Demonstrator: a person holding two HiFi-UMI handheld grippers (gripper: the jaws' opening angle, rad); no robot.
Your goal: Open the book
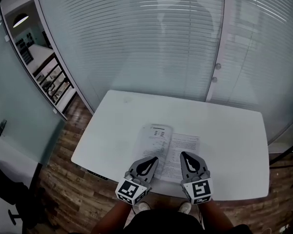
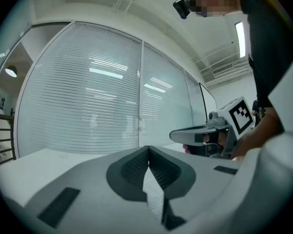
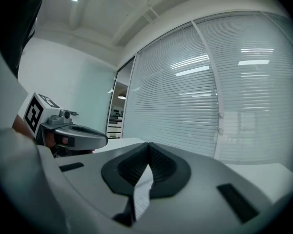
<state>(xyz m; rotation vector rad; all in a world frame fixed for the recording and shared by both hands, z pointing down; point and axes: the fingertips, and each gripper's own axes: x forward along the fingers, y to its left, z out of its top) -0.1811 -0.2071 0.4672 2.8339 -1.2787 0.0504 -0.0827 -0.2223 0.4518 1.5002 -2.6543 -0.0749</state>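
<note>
Left marker cube: black-and-white square-marker cube [image 1: 132, 191] at the rear end of its tool, nearest the person.
Right marker cube: matching cube [image 1: 201, 190] at the rear of the other tool, level with the first.
Left gripper: grey two-jaw left gripper [image 1: 153, 159], held level. Its dark ribbed jaws are closed tip to tip, and printed paper shows through the gap behind the tips.
Right gripper: grey two-jaw right gripper [image 1: 184, 154], just beside the left one and roughly parallel to it. It is also level with its jaws together at the tips, and a printed sheet shows in the opening behind them.
Book: thin white book with printed pages [image 1: 162, 138], lying open and flat under and just ahead of both sets of tips. The left tips are over the left page and the right tips over the right page, with the fold running forward between the two tools. Whether the tips touch the paper cannot be told.
Table: white rounded-corner table [image 1: 117, 126], beneath both tools and reaching ahead of them and out to either side.
Floor: brown wood-plank floor [image 1: 63, 179], down and to the left of the left gripper.
Wall: glass wall with white horizontal blinds [image 1: 136, 38], straight ahead of both tools beyond the far table edge.
</note>
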